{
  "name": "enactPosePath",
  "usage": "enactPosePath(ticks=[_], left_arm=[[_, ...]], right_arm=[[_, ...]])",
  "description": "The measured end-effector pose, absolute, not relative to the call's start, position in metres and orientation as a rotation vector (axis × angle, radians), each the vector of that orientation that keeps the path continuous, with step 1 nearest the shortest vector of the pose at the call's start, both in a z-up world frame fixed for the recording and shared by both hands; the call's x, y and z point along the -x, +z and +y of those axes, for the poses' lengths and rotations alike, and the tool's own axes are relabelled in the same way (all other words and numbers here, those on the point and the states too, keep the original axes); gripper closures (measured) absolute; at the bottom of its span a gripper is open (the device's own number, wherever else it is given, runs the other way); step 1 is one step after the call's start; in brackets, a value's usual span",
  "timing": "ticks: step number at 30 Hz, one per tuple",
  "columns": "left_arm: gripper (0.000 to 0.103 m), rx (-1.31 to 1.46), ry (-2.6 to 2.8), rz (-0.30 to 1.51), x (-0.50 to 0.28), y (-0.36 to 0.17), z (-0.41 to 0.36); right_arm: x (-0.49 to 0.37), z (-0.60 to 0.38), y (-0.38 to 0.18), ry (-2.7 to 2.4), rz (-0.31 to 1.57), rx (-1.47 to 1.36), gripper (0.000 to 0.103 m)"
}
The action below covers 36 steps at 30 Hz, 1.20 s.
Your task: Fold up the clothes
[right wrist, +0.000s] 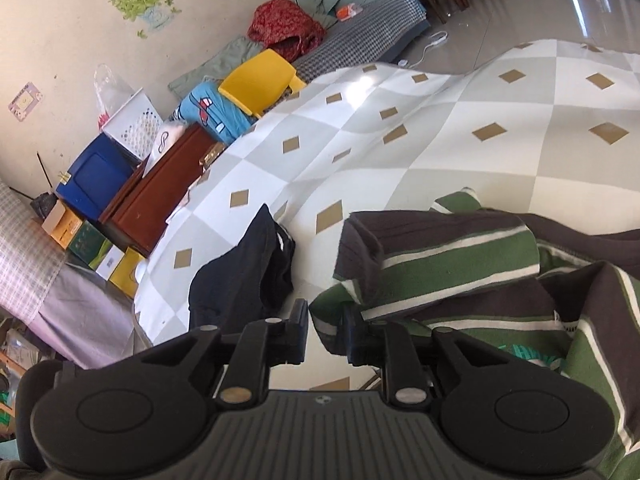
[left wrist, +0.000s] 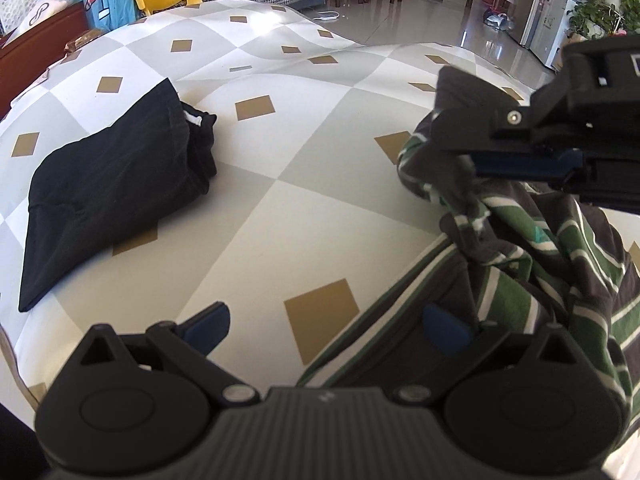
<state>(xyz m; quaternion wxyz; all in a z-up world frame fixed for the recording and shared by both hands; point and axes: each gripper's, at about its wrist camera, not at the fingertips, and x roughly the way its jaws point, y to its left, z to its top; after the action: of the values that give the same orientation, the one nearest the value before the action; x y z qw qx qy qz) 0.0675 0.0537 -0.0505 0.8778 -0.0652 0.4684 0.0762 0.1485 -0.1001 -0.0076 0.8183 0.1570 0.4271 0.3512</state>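
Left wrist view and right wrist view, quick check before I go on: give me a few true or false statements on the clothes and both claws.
1. The green, brown and white striped knit shirt lies crumpled, not folded flat. True.
2. The black folded garment rests on top of the striped shirt. False: it lies apart, on the grey and white diamond-patterned bedsheet.
3. The left claw is open. True.
4. The left claw grips the black garment. False: it holds nothing; only one finger sits at the striped shirt's edge.
5. The right claw hangs over the yellow plastic chair. False: it is at the striped shirt.
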Motion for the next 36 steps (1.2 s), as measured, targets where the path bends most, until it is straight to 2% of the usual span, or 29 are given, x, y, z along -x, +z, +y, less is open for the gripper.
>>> enactPosePath(ticks=[4, 10, 27, 36], left_arm=[[0.000, 0.141, 0.170, 0.981, -0.068, -0.051, 0.057], [0.000, 0.141, 0.176, 0.969, -0.067, -0.049, 0.057], [0.000, 0.087, 0.123, 0.781, -0.100, -0.012, 0.031], [0.000, -0.082, 0.010, 0.817, -0.130, -0.016, 0.005]], right_arm=[[-0.148, -0.098, -0.006, 0.784, 0.925, -0.333, 0.072], [-0.144, -0.108, 0.002, 0.739, 0.882, -0.320, 0.071], [-0.140, -0.187, -0.001, 0.400, 0.879, -0.375, 0.066], [-0.137, -0.234, -0.006, 0.230, 0.909, -0.333, 0.064]])
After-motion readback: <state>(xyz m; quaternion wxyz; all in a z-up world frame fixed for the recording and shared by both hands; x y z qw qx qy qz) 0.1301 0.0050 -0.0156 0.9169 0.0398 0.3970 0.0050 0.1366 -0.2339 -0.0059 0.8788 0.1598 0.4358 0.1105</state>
